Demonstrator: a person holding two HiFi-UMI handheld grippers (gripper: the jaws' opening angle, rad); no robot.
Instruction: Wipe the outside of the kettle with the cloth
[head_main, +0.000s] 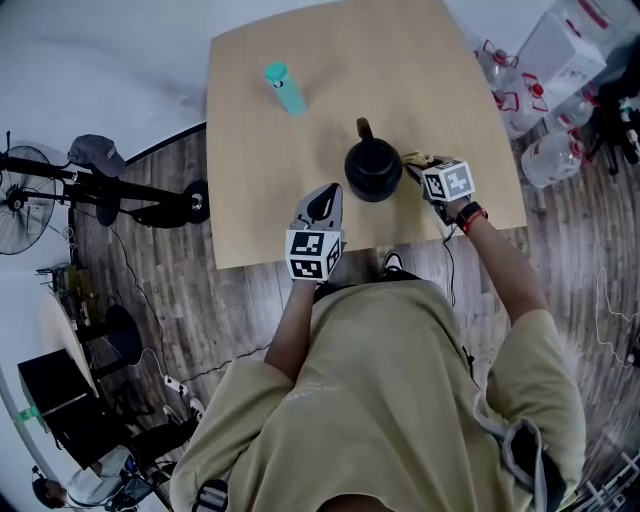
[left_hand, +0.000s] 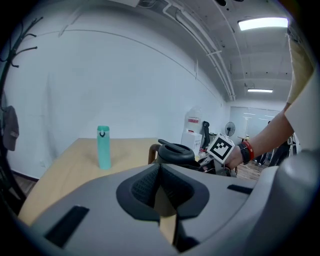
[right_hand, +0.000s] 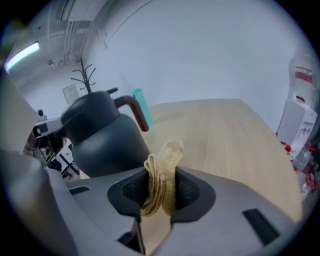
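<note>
A dark grey kettle (head_main: 373, 168) with a brown handle stands on the wooden table (head_main: 260, 150), near its front edge. My right gripper (head_main: 420, 166) sits just right of the kettle, shut on a folded yellow cloth (right_hand: 162, 177) that sticks up between its jaws. In the right gripper view the kettle (right_hand: 102, 135) is close on the left, apart from the cloth. My left gripper (head_main: 322, 204) is at the front edge, left of the kettle, its jaws shut with nothing between them. The left gripper view shows the kettle (left_hand: 175, 152) ahead and to the right.
A teal bottle (head_main: 285, 88) stands upright at the table's far left. Off the table's right side are water jugs and boxes (head_main: 545, 70). A fan (head_main: 22, 190) and stands are on the floor at left.
</note>
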